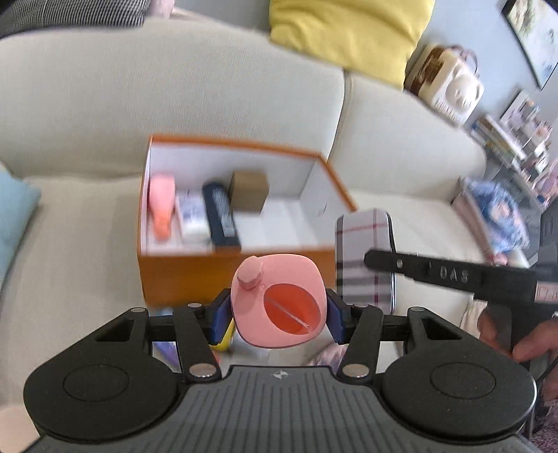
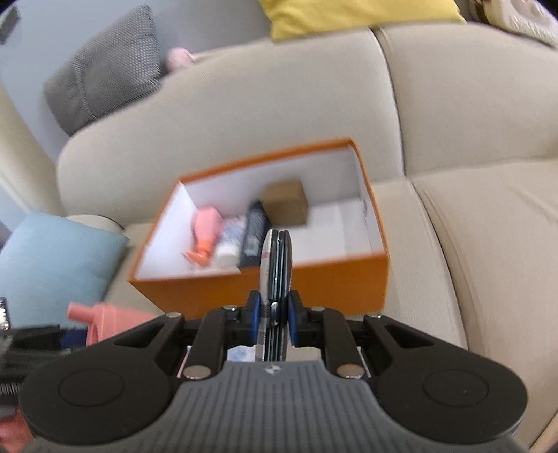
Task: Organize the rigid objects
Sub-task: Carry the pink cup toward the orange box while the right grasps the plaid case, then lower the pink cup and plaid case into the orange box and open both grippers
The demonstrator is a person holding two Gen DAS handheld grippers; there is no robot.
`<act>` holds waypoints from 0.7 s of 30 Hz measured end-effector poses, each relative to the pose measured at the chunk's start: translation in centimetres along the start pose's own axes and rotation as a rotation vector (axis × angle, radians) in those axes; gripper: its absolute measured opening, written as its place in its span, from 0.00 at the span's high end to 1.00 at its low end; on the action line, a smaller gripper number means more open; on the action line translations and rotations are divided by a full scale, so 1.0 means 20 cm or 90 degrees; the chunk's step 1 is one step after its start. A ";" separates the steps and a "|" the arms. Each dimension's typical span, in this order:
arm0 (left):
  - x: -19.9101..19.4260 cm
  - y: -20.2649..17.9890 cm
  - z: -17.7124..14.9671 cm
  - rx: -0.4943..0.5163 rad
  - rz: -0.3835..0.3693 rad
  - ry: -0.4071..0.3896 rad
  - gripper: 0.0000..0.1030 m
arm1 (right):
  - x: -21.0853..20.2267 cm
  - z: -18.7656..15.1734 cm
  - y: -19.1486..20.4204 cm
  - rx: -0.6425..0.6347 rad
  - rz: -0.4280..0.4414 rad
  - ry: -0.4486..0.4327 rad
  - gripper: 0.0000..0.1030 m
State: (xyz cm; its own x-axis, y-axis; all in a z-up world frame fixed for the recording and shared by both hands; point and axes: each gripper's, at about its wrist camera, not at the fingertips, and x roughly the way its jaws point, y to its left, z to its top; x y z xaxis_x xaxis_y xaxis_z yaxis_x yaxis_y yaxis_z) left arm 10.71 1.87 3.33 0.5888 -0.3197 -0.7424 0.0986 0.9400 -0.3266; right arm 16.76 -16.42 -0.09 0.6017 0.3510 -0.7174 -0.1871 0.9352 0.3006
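carrying is the step in hand, by my reading: both tools are loaded and short of the open orange cardboard box (image 1: pixel 223 268) on the beige fabric sofa (image 1: pixel 174 87). your left gripper (image 1: pixel 279 315) is clenched on a pink plastic square-shouldered container with a small knob (image 1: pixel 275 299), pinched at its sides just in front of the box's near wall. your right gripper (image 2: pixel 273 313) is clamped on a flat plaid-patterned metal tin with rounded corners (image 2: pixel 275 278), held on edge, its top rising over the near wall at 12 o'clock.

the box's left half already holds a pink plastic bottle (image 1: pixel 161 205), a white printed pack (image 1: pixel 191 216), a dark blue flat case (image 1: pixel 221 216) and a small brown cardboard cube (image 1: pixel 249 190). the free floor lies toward 1 o'clock from the left tool, on the right side.

next, you likely need to lift each load over the near wall and set it down in that bare part; the tin should probably go flat or against the wall.

in your way: the two tools sit close together, the tin near the right rim corner. a yellow cushion (image 1: pixel 348 31) and a light blue cushion (image 2: pixel 59 265) lie well apart from the path.
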 end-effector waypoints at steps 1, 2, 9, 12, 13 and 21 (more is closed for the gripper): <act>0.00 0.01 0.04 -0.003 -0.002 -0.004 0.40 | -0.02 0.03 0.01 -0.006 0.006 -0.005 0.84; 0.01 0.02 0.08 -0.006 0.000 -0.007 0.40 | -0.03 0.07 0.01 -0.012 0.012 -0.009 0.84; 0.19 0.05 0.36 0.001 -0.011 -0.010 0.40 | -0.03 0.33 -0.01 -0.041 0.023 -0.020 0.84; 0.34 0.04 0.43 0.013 -0.010 0.019 0.40 | 0.06 0.42 -0.03 -0.054 0.017 0.005 0.84; 0.40 0.04 0.45 0.014 -0.008 0.032 0.40 | 0.12 0.45 -0.05 -0.054 0.016 0.021 0.84; 0.90 0.06 0.51 0.050 0.008 0.135 0.40 | 0.58 0.55 -0.21 -0.044 0.005 0.121 0.84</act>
State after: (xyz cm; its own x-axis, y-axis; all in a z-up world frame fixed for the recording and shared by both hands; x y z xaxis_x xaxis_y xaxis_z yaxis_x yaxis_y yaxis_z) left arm 29.60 -1.60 -4.38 0.4095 -0.3181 -0.8550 0.1591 0.9478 -0.2764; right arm 33.12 -16.75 -2.75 0.4443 0.3543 -0.8228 -0.2473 0.9313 0.2675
